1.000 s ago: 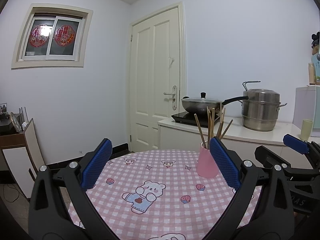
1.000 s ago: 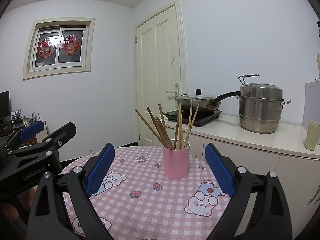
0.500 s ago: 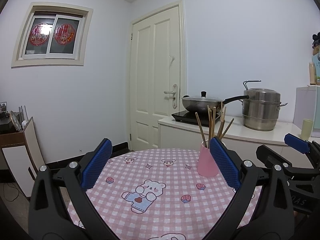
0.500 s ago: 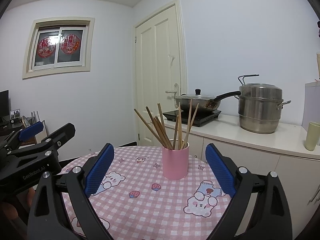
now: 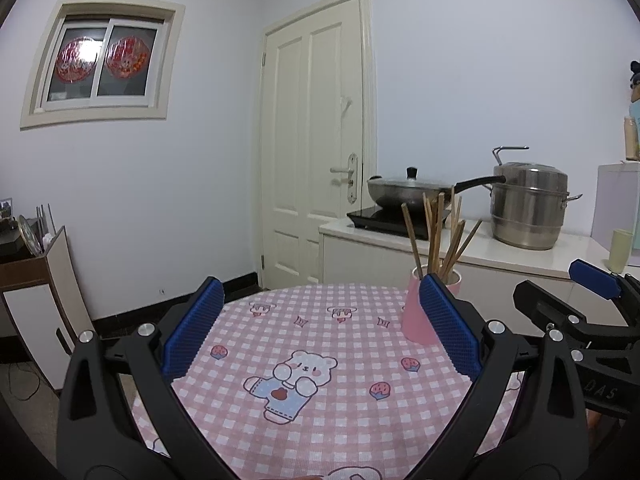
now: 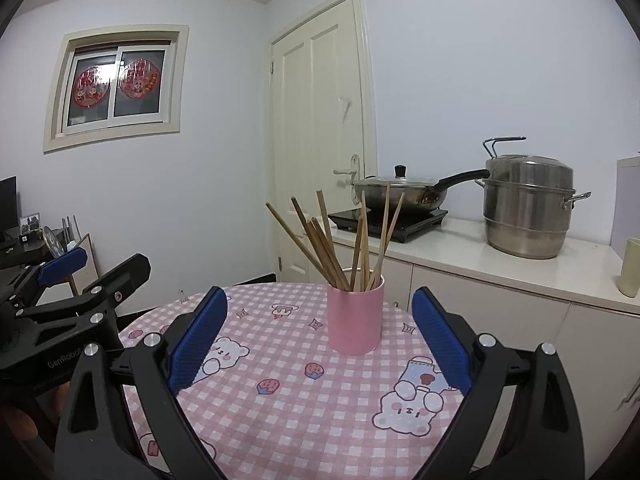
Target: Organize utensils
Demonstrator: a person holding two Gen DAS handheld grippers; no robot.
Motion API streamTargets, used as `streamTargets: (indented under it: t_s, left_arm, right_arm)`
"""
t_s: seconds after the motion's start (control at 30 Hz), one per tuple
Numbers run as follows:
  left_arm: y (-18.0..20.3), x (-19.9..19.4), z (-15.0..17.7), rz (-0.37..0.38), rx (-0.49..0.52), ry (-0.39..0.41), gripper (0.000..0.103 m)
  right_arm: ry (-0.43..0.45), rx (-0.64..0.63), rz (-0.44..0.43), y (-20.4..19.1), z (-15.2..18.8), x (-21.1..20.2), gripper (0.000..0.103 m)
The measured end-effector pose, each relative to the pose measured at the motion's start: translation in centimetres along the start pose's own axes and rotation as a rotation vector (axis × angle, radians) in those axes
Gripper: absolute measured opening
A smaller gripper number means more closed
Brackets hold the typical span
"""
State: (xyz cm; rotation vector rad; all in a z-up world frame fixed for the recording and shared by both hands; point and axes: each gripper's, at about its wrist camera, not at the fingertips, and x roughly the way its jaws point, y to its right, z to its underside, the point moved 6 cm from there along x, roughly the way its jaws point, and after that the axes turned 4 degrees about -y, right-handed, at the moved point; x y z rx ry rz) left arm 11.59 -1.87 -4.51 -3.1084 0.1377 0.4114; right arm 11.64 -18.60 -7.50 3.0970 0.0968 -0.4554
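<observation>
Both grippers, left gripper (image 5: 320,320) and right gripper (image 6: 320,324), hang wide and empty, barely drifted since a moment ago (chopsticks (image 6: 344,248) already stand in the pink cup (image 6: 355,318) on the table (image 6: 280,408)); organizing looks finished.

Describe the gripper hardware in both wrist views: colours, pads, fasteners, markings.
Both the left gripper and right gripper are matte black plastic frames with triangular cut-outs, silver screw heads, and blue ribbed pads on each finger. The left one's side carries white "GenRobot" lettering. No cables or sleeves visible.
</observation>
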Motion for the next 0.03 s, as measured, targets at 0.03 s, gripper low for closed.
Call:
streamTargets:
  t_s: [0.03]
  left_arm:
    - [-0.16, 0.36, 0.18, -0.003, -0.003, -0.014, 0.096]
  right_arm:
    - [-0.007, -0.001, 0.001, 0.05, 0.09, 0.29, 0.090]
